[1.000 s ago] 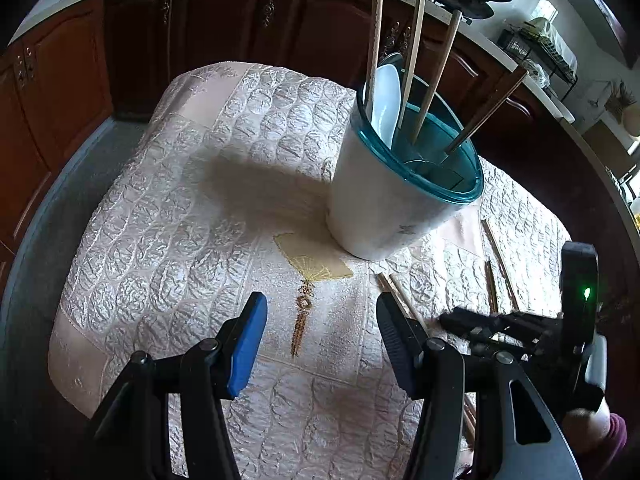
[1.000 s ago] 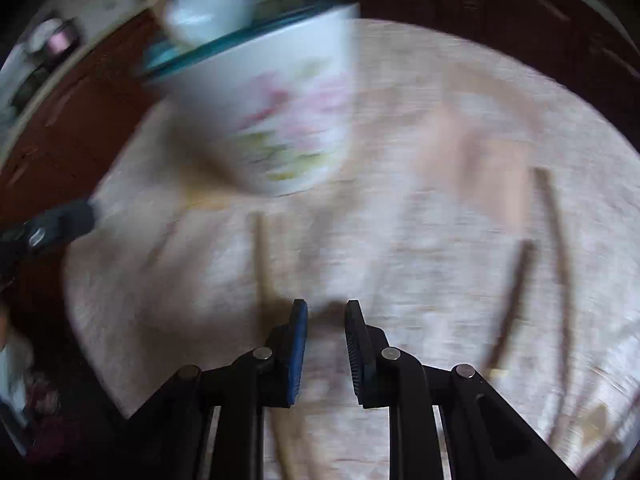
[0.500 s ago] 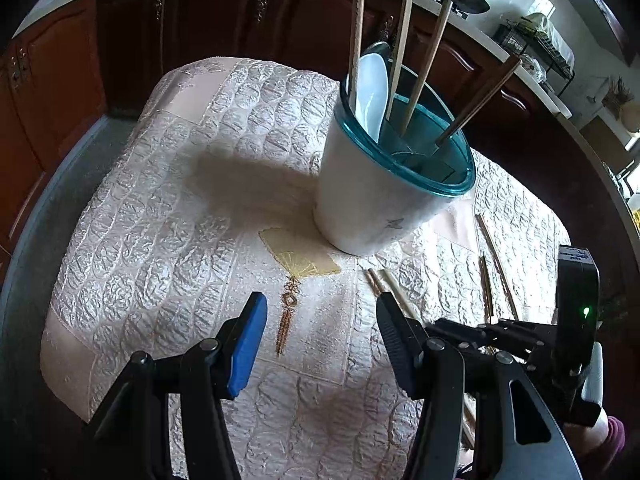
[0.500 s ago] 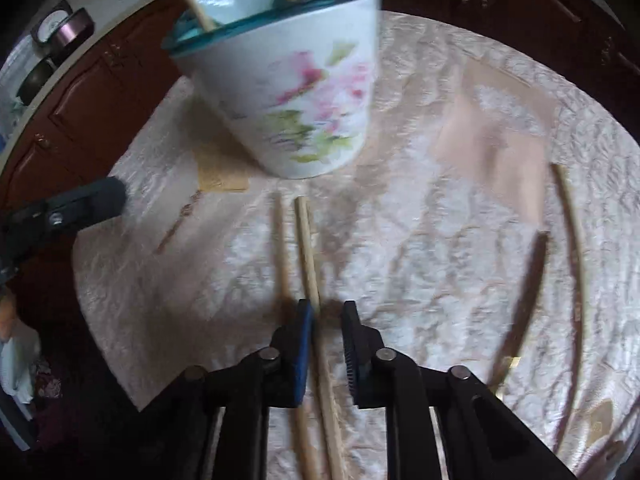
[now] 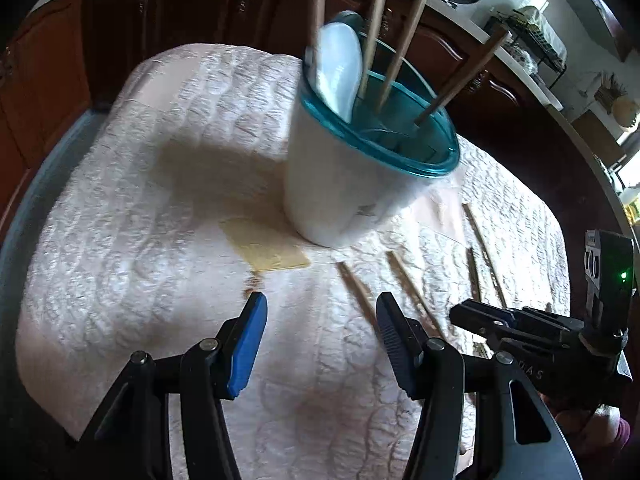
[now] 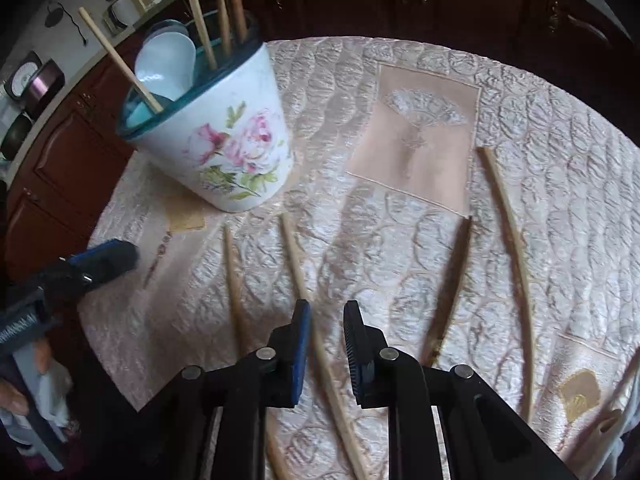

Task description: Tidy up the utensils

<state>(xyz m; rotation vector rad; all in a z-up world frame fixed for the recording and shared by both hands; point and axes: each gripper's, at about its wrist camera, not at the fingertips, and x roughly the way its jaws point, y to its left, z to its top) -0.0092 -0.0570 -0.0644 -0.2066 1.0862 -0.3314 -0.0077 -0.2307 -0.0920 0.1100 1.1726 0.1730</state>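
Note:
A white flowered pot point(image 6: 232, 140) with a teal rim point(image 5: 400, 160) stands on the quilted cloth. It holds a white spoon point(image 5: 338, 68) and several wooden sticks. Loose chopsticks lie on the cloth: two pale ones point(image 6: 234, 280) point(image 6: 296, 264), a dark one point(image 6: 452, 280) and a long curved one point(image 6: 512, 240). My right gripper point(image 6: 326, 306) hovers over the second pale chopstick. Its jaws are narrow and opening, the stick runs under the gap, and the pads do not press it. My left gripper point(image 5: 320, 300) stands open and empty, short of the pot.
Dark wooden cabinets point(image 5: 180, 4) ring the round table point(image 6: 560, 128). A counter with a pan and a rack point(image 5: 536, 40) runs behind it. A person's hand point(image 6: 12, 400) shows at the lower left. Bare cloth spreads left of the pot point(image 5: 140, 200).
The right gripper has drawn back from the pot, so more of the cloth and the chopsticks show. The left gripper has come closer to the pot and the cloth.

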